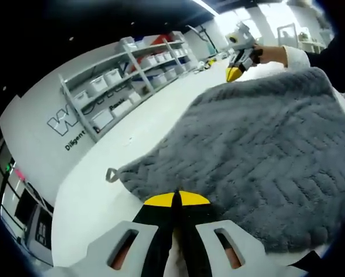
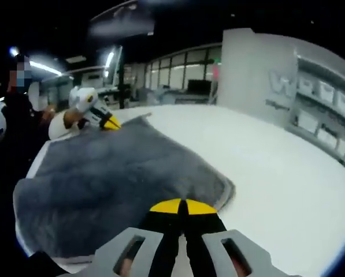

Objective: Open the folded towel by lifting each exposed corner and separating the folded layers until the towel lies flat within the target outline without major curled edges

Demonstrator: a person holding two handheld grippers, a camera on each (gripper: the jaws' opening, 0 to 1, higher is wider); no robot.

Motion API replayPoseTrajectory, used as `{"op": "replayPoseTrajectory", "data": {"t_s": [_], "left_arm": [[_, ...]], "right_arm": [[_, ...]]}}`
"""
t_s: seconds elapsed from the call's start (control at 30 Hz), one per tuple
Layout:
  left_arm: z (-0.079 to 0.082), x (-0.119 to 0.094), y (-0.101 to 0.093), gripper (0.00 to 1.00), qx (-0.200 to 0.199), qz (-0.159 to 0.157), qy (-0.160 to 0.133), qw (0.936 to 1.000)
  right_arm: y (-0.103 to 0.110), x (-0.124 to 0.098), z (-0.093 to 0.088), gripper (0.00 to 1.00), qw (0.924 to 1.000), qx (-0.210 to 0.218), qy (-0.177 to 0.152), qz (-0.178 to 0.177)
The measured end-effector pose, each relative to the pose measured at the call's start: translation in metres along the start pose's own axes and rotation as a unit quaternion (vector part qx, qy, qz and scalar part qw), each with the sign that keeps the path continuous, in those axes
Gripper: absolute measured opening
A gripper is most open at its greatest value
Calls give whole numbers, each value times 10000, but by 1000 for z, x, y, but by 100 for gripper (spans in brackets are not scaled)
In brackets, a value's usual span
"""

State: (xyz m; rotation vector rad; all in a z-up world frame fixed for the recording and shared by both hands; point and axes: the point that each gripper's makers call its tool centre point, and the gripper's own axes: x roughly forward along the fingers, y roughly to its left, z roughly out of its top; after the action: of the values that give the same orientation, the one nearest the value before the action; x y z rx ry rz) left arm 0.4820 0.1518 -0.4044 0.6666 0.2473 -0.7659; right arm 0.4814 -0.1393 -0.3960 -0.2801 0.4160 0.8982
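Left gripper [image 1: 177, 199]: jaws pressed together, tips touching the near edge of the grey towel [image 1: 259, 156]; whether cloth is pinched between them, I cannot tell.
Towel: spread ahead of both grippers on the white table [image 1: 160, 109], hanging loop [image 1: 111, 175] just left of the left tips.
Handling: looks plush, limp and light; likely to sag and drag, so corners and hems are the best holds.
Right gripper [image 2: 184, 206]: jaws together at the towel's near corner; grip on cloth unclear.
Surface: smooth, probably slippery.
Room: shelving with bins [image 1: 134, 72] beyond the left gripper, glazed wall [image 2: 172, 75] beyond the right.
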Motion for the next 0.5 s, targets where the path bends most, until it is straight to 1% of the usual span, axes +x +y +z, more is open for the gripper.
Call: {"op": "replayPoseTrajectory", "data": {"t_s": [0.1, 0.2, 0.3, 0.5], "left_arm": [[0, 0, 0, 0, -5, 6, -4, 10000], [1, 0, 0, 0, 62, 23, -1, 10000], [1, 0, 0, 0, 96, 37, 4, 9999], [1, 0, 0, 0, 89, 47, -9, 9999]], "right_arm": [[1, 2, -9, 0, 9998, 68, 205, 31], [2, 5, -15, 0, 9994, 56, 328, 25], [0, 3, -16, 0, 9993, 56, 372, -47], [-6, 3, -18, 0, 9988, -101, 417, -225]]}}
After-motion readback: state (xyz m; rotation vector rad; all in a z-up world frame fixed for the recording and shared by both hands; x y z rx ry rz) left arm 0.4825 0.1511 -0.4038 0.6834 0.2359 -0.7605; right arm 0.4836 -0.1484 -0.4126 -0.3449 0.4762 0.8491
